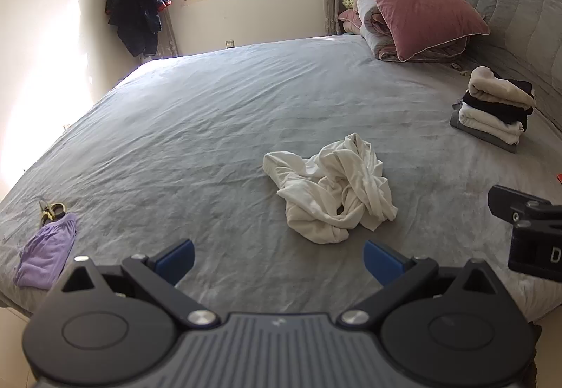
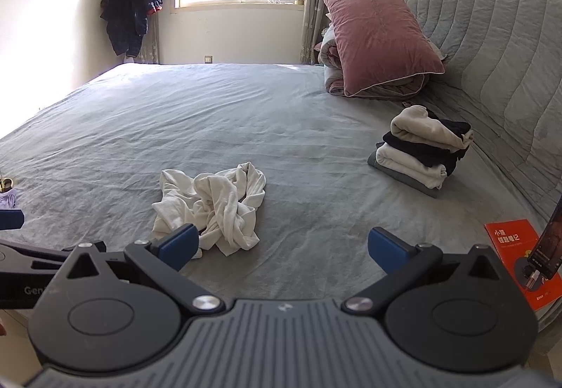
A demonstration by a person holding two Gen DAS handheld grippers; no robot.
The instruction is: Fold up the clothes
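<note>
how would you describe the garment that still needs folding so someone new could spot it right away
Start from the big grey bed and look at its near middle, just ahead of the two open grippers. There lies the crumpled white garment, twisted in a loose heap. Unlike the neat stack of folded clothes near the headboard and the small lilac cloth at the left edge, it is white, unfolded and alone.

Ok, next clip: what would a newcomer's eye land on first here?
Probably the crumpled white garment lying alone mid-bed on the grey sheet, just ahead of both open grippers. Next, the neat folded stack at the right near the headboard, and the pink pillow propped on rolled bedding behind it.
</note>
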